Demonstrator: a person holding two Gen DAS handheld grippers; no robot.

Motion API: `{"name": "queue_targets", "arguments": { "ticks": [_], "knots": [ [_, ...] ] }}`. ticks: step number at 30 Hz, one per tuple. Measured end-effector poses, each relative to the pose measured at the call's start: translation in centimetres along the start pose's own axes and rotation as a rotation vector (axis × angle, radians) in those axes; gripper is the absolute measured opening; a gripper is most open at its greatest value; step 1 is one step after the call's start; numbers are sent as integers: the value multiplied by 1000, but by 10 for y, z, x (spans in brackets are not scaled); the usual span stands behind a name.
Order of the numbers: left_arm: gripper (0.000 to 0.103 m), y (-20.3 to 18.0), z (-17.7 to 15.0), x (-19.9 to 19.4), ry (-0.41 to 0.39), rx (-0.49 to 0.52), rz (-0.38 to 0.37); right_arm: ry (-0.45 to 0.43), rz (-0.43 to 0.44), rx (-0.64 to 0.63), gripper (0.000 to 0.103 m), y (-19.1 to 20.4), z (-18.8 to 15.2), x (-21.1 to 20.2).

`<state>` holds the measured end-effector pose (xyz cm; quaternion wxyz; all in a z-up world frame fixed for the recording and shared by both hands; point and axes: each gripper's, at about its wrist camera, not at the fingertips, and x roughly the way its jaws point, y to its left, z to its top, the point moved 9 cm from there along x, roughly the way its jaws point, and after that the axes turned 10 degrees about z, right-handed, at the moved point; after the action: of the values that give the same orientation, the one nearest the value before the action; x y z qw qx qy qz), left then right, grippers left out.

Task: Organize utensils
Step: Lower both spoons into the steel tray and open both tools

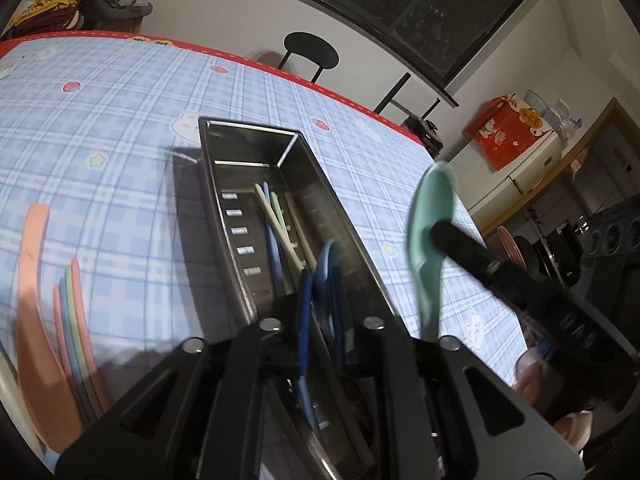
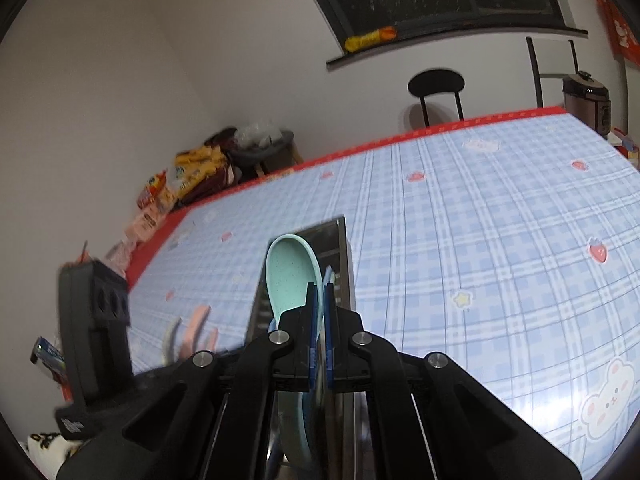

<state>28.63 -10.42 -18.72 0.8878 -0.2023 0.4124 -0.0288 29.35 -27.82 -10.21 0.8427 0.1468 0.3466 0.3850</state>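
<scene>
On the left side of the desk (image 1: 120, 128), which has a blue checked cloth with a red edge, some loose utensils (image 1: 68, 320) lie together: a wide pink one and thinner blue, green and pink handles. Their long axes run from the near edge away across the desk.

In the middle stands a long steel holder (image 1: 256, 168), an open metal box with small slots in its wall. Its long axis goes from the near side toward the far side of the desk. Inside lie thin sticks (image 1: 276, 220) in cream, pale green and blue, along the same direction as the box.

The left gripper (image 1: 320, 308) is over the near end of this holder, pointing down into it. Its fingers (image 1: 305, 320) stand a little apart, and a light blue utensil (image 1: 326, 264) is between them, its rounded end toward the far side. I cannot tell if the pads press on it.

To the right, the right gripper (image 2: 319, 304) is closed on a mint green spoon (image 2: 290, 276). In the left wrist view the spoon (image 1: 426, 232) is in the air just beside the right wall of the holder, above the cloth. Its long axis is almost upright, the bowl at the top and the handle going down. In the right wrist view the hollow of the bowl faces the camera, in front of the holder's far end (image 2: 336, 236).
</scene>
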Motion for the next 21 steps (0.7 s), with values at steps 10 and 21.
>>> {"name": "queue_targets", "arguments": {
  "ticks": [10,21],
  "knots": [
    [48,30,30,-49,-146,35,75,155,-27,-73,4,13,-31,36],
    [78,62,32,-89,-216,108,158,153,-63,-90,21,10,-31,33]
  ]
}}
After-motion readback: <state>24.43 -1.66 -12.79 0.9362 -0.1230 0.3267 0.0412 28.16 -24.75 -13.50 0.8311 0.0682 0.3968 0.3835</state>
